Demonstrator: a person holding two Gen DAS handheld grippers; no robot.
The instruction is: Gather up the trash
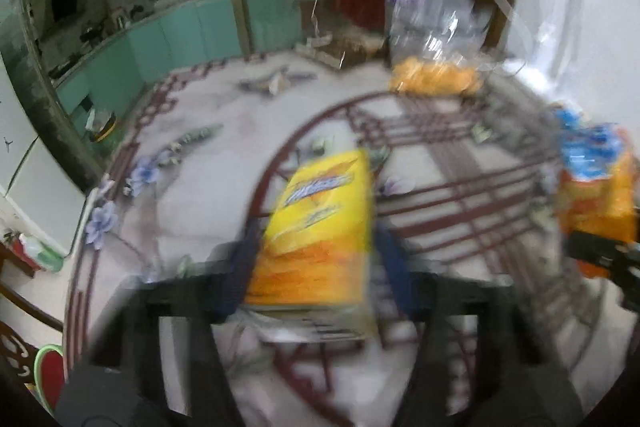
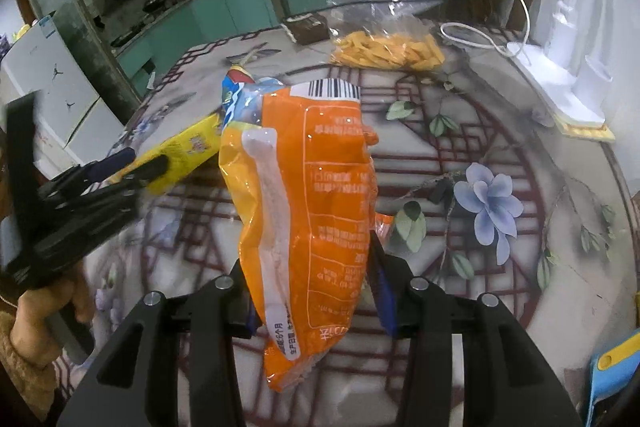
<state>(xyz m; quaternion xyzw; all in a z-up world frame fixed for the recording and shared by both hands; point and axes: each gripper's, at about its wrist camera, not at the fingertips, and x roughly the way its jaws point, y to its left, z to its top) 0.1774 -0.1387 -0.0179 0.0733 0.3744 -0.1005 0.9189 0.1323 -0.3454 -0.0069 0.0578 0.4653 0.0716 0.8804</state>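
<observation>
In the left wrist view, badly blurred, the left gripper (image 1: pixel 316 259) was clenched on a yellow packet (image 1: pixel 320 223) at the centre of the frame, raised over the patterned table (image 1: pixel 192 211); the orange wrapper (image 1: pixel 596 195) showed at the right edge. A clear bag (image 1: pixel 436 27) holding yellow-orange pieces sat at the upper right. In the right wrist view, the right gripper (image 2: pixel 316 291) grasped the orange wrapper (image 2: pixel 308 211) at the centre, its fingers pinching the lower half, while the left gripper (image 2: pixel 120 175) held the yellow packet (image 2: pixel 180 155) at the left. To do this well, both wrappers probably needed a firm pinch and a steady carry (thin film slips easily). The orange wrapper looked crumpled, glossy and seemingly empty, with a barcode on top and a white seam.
</observation>
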